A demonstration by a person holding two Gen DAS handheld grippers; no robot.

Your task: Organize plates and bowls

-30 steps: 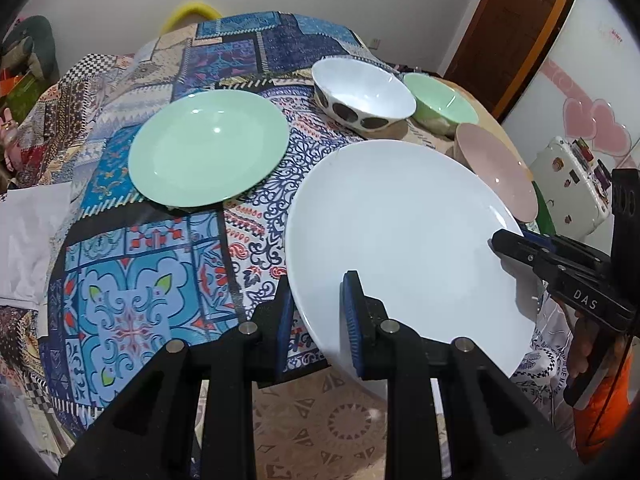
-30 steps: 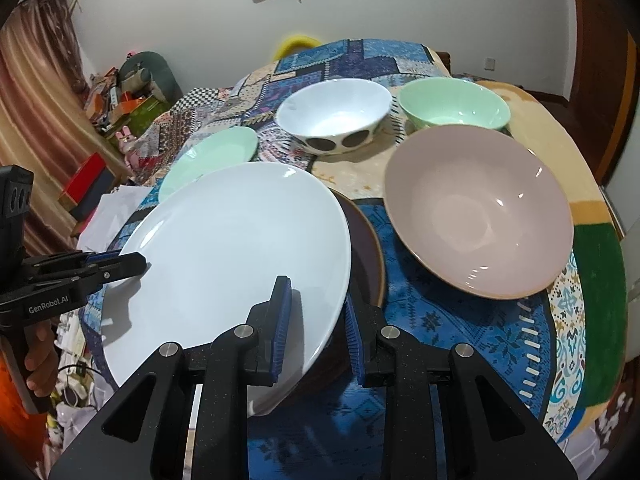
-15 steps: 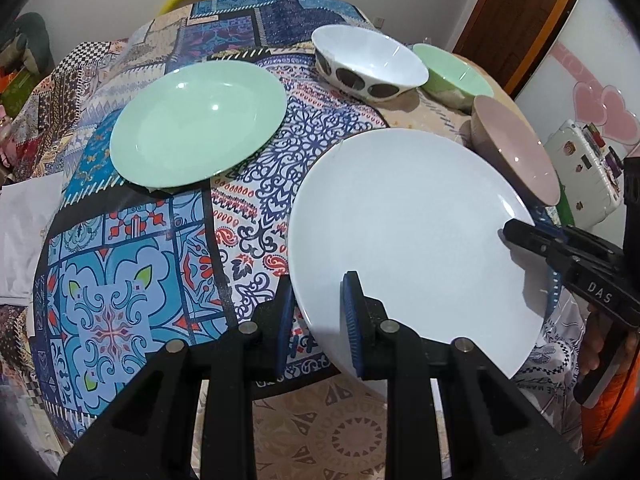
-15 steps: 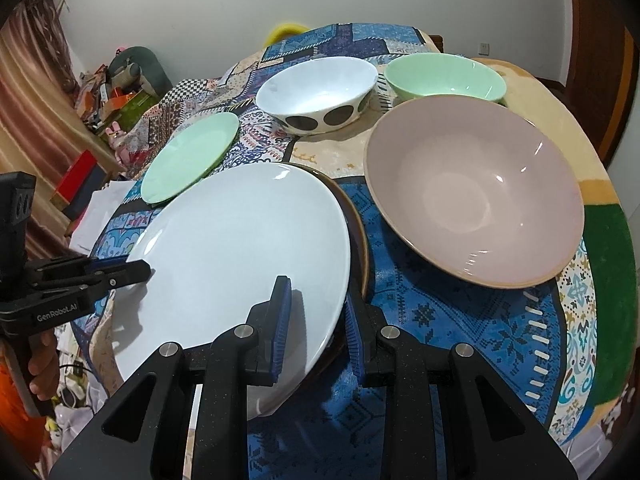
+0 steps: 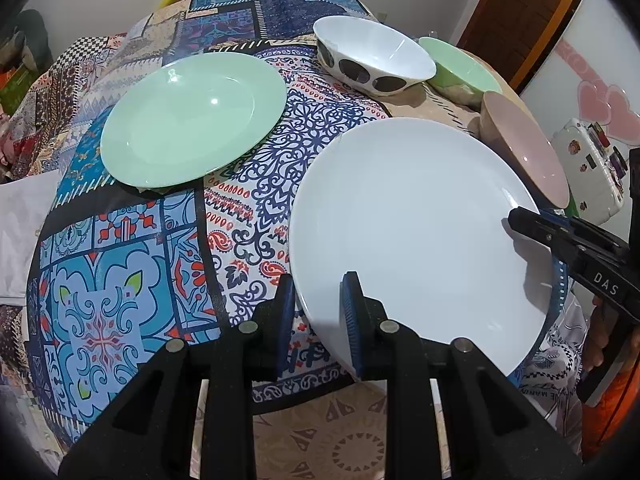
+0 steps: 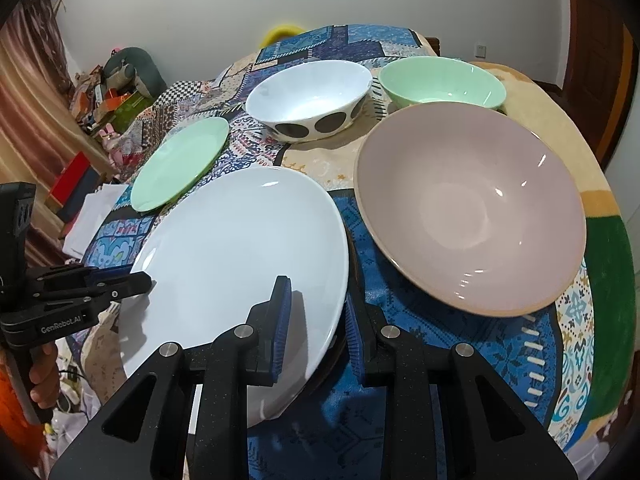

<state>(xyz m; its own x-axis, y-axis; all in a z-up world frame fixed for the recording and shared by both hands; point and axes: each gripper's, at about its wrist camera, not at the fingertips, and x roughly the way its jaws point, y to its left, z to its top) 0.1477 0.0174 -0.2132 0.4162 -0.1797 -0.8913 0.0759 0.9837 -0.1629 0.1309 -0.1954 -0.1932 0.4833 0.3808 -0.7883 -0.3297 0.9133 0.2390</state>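
The left gripper [image 5: 318, 312] is clamped on the near rim of the big white plate [image 5: 412, 232], one blue pad on top of the rim and one beneath it, and the right gripper [image 6: 314, 316] pinches the opposite rim of the same plate in the same way, so the plate hangs between the two tools just above the patterned tablecloth [image 5: 132, 264]. In the right wrist view a dark brown plate [image 6: 347, 280] shows as a thin crescent under the white plate's right edge, and the step in hand looks like setting the white one down onto it to build a stack. To do that well, both hands should keep the plate level, sink together, centre it over the brown rim and let go only once it sits flat; opening one side early would tip it. The pink bowl [image 6: 472, 208] lies just beside the plate on the right, so there is little room for drift that way. Farther out stand the green plate [image 5: 192, 116], the white bowl with dark spots [image 6: 310, 100] and the green bowl [image 6: 440, 84], all apart and none stacked. Readable writing is scarce: "DAS" on the right tool as seen from the left wrist, and "GenRobot.AI" on the left tool as seen from the right wrist.
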